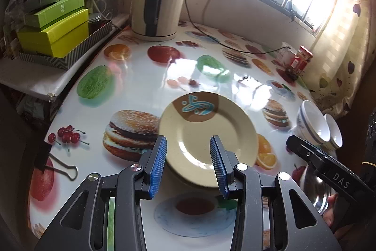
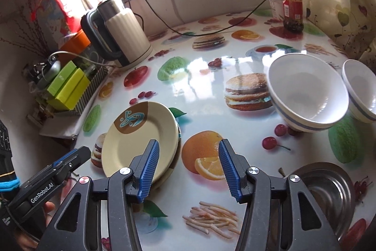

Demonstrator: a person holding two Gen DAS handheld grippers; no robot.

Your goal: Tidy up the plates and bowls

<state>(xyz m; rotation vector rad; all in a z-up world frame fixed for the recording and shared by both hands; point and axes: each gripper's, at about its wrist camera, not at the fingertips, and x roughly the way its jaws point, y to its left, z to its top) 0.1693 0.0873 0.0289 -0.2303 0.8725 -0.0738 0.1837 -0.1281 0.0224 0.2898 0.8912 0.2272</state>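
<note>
Two grippers, both parted and empty.
We see plates [image 1: 206,133] beyond left gripper [image 1: 188,161]; right gripper [image 2: 188,168] beside them.

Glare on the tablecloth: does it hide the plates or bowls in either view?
Left wrist view: window glare washes the tablecloth beyond the plates, which read clearly. Right wrist view: glare lies mid-table, clear of the plates and the bowls.

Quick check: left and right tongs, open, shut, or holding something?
Left tongs: open, nothing gripped; the cream round plate with a brown patch lies on the table beyond them.
Right tongs: open, empty.
</note>
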